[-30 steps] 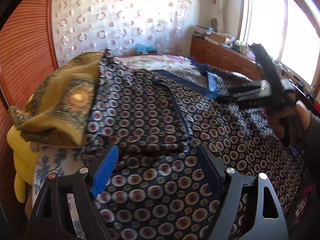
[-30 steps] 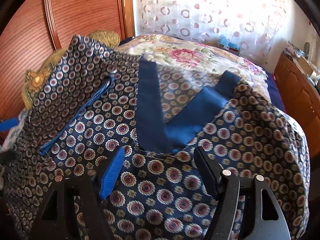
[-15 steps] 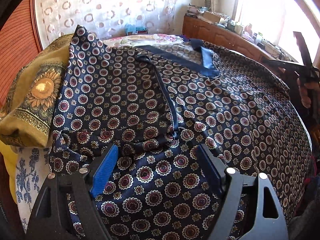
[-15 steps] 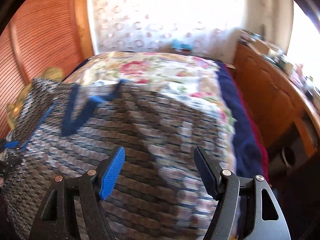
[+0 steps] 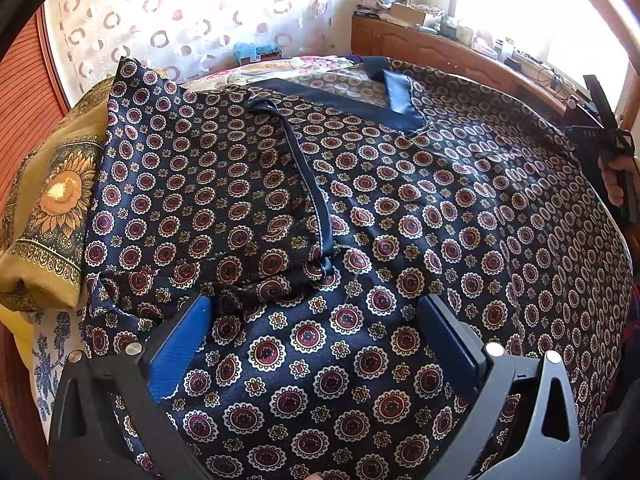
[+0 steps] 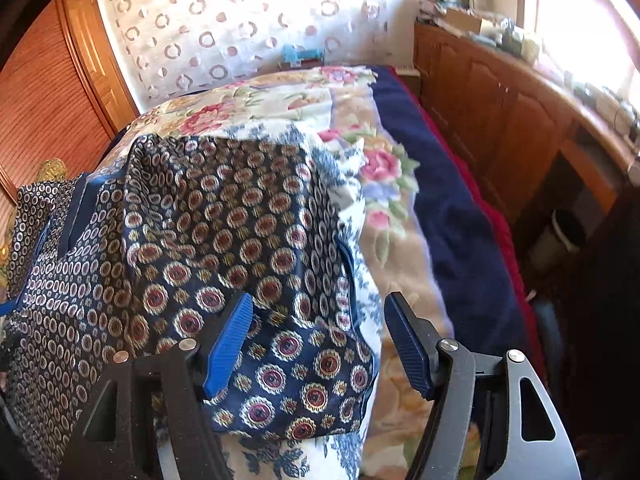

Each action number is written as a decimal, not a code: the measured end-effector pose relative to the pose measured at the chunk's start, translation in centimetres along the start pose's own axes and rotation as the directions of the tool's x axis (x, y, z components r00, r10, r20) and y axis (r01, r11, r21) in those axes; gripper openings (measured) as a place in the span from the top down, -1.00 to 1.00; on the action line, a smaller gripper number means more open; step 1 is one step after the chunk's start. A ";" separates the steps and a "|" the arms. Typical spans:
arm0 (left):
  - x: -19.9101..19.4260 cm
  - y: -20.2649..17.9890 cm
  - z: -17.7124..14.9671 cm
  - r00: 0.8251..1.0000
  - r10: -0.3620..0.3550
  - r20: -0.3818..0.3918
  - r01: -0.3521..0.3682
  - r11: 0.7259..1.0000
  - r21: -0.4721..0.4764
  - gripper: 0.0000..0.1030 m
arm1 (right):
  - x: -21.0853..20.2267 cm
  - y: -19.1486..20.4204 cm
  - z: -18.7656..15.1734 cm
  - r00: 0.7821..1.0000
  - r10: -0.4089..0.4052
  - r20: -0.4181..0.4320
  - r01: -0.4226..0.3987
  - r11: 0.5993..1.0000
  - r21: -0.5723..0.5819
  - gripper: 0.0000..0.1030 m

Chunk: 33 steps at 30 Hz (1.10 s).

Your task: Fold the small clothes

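Note:
A navy garment with red-and-cream medallions (image 5: 400, 208) lies spread over the bed, its plain blue collar band (image 5: 384, 100) at the far end and one sleeve folded across the left side (image 5: 208, 184). My left gripper (image 5: 316, 336) is open, hovering just above the near hem. My right gripper (image 6: 318, 340) is open over the garment's right corner (image 6: 288, 384), which hangs at the bed's edge. The right gripper also shows at the far right of the left wrist view (image 5: 612, 148).
A mustard sunflower-print cloth (image 5: 52, 216) lies at the left beside the garment. A floral bedspread (image 6: 380, 184) with a navy border (image 6: 440, 208) covers the bed. A wooden cabinet (image 6: 512, 120) with clutter runs along the right. A wooden wardrobe (image 6: 44, 112) stands left.
My right gripper has swung right, from the collar area to the garment's right corner at the bed's edge. My left gripper has moved closer over the near hem. Both stayed open.

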State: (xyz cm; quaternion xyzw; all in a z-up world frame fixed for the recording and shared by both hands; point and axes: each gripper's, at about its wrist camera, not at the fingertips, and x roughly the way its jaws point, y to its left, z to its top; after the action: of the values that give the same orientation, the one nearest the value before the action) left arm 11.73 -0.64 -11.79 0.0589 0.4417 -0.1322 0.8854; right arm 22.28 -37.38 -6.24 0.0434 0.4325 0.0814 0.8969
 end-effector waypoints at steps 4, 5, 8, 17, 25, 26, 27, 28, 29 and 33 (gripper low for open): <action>0.0 0.0 -0.1 1.000 0.000 0.000 0.000 1.000 0.000 -0.99 | 0.3 -1.3 -0.4 0.997 0.073 -0.018 -0.073 0.997 0.038 -0.19; 0.0 0.0 -0.1 1.000 0.000 0.000 0.000 1.000 0.000 -0.99 | 0.1 -1.8 -0.5 0.996 0.092 -0.017 -0.091 0.995 0.048 -0.11; 0.0 0.0 -0.1 1.000 0.000 0.000 0.000 1.000 0.000 -0.99 | -0.3 -2.5 -0.9 0.991 0.135 -0.015 -0.134 0.989 0.063 0.04; 0.0 0.0 -0.1 1.000 0.000 0.000 0.000 1.000 0.000 -0.99 | -1.0 -1.1 -1.3 1.000 0.003 0.014 -0.002 0.997 -0.077 0.93; 0.0 0.0 -0.1 1.000 0.000 0.001 0.000 1.000 0.000 -0.99 | -6.0 3.5 -0.2 0.976 -0.109 0.190 0.159 0.949 -0.272 0.96; 0.0 0.0 -0.1 1.000 0.000 0.000 0.000 1.000 0.000 -0.99 | -6.8 4.6 0.1 0.972 -0.092 0.215 0.156 0.941 -0.302 0.96; 0.0 0.0 -0.1 1.000 0.000 0.000 0.000 1.000 0.000 -0.99 | -7.5 5.8 0.3 0.970 -0.076 0.233 0.152 0.932 -0.330 0.96; 0.0 0.0 -0.1 1.000 0.000 0.001 0.000 1.000 0.000 -0.99 | -8.0 6.9 0.4 0.968 -0.058 0.244 0.145 0.924 -0.354 0.95; 0.0 0.0 -0.1 1.000 0.000 0.001 0.000 1.000 0.000 -0.99 | -8.3 8.0 0.4 0.967 -0.037 0.251 0.133 0.917 -0.377 0.95; 0.0 0.0 -0.2 1.000 0.000 0.001 0.000 1.000 0.000 -0.99 | -8.7 12.2 -1.4 0.972 0.078 0.221 0.038 0.879 -0.476 0.95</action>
State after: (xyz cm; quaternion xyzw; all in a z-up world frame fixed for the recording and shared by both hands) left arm 11.59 -0.63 -11.87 0.0588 0.4413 -0.1322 0.8856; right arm 14.53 -26.97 1.37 -0.1650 0.2903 0.1888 0.9235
